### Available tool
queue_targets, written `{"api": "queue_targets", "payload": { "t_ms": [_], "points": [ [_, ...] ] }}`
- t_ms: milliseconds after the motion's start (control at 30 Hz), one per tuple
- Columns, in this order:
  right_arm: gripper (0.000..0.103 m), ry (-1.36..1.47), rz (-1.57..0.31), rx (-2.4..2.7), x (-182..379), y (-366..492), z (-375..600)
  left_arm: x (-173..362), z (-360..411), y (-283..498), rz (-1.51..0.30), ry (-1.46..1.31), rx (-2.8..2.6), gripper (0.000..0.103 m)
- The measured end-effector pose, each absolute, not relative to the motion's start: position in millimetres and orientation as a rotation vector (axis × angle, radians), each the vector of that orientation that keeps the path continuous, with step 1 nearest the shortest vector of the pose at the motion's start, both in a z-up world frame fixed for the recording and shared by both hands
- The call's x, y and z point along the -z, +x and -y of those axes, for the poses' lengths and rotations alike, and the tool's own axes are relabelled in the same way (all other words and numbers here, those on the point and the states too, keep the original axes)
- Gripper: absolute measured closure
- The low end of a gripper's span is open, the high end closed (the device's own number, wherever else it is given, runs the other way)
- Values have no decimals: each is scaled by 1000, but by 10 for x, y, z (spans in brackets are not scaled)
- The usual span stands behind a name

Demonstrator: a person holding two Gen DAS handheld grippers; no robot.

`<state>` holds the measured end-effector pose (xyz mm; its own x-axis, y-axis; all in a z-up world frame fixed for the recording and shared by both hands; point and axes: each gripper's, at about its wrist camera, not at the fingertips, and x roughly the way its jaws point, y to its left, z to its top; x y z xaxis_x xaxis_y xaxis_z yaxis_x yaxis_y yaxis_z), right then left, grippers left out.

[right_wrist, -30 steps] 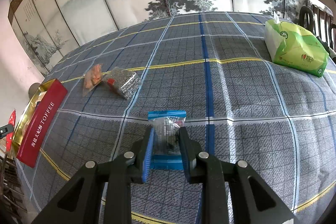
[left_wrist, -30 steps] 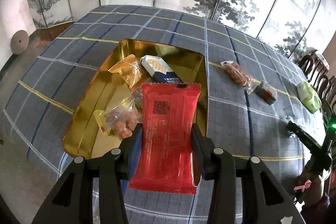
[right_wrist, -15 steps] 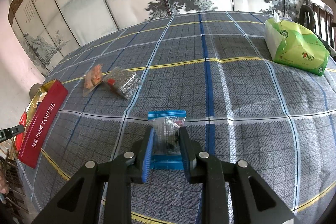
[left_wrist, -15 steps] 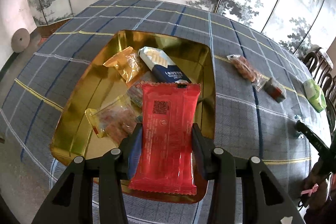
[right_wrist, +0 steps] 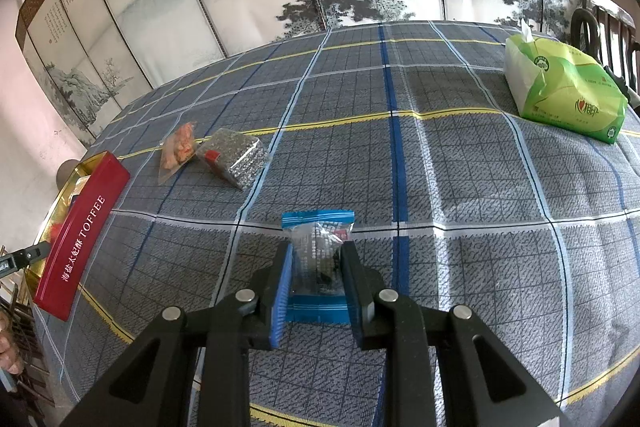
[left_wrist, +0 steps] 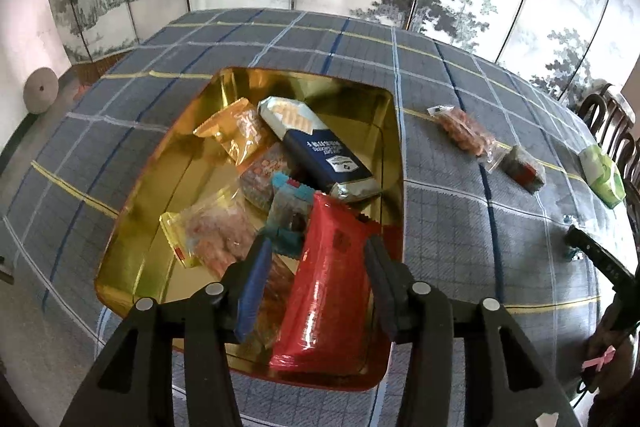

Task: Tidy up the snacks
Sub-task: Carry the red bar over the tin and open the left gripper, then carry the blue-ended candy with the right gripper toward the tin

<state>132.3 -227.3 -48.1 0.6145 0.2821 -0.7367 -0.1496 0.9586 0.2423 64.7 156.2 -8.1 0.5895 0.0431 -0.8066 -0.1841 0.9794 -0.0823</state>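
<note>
My left gripper [left_wrist: 316, 287] has just been opening; the red snack packet [left_wrist: 326, 291] lies tilted between its spread fingers, over the gold tin [left_wrist: 136, 227]. My right gripper [right_wrist: 316, 281] pinches the blue-edged candy packet [right_wrist: 318, 259] above the plaid tablecloth [right_wrist: 460, 187].

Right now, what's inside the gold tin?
Gold tin holds an orange packet, navy biscuit pack, clear nut bag, teal-edged wrapper and the red packet between the left gripper's opening jaws. Anything underneath is covered.
</note>
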Motion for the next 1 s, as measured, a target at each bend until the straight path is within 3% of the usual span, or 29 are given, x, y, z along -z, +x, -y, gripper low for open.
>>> {"api": "queue_targets", "payload": {
  "t_ms": [233,1000],
  "points": [
    [78,161,-875,-249,480,1321,2271,-1,-1497,552,-892,-137,-163,39],
    [78,113,-883,-346,290,1107,1786,-60,-1554,197,-889,-97,-254,29]
  ]
}}
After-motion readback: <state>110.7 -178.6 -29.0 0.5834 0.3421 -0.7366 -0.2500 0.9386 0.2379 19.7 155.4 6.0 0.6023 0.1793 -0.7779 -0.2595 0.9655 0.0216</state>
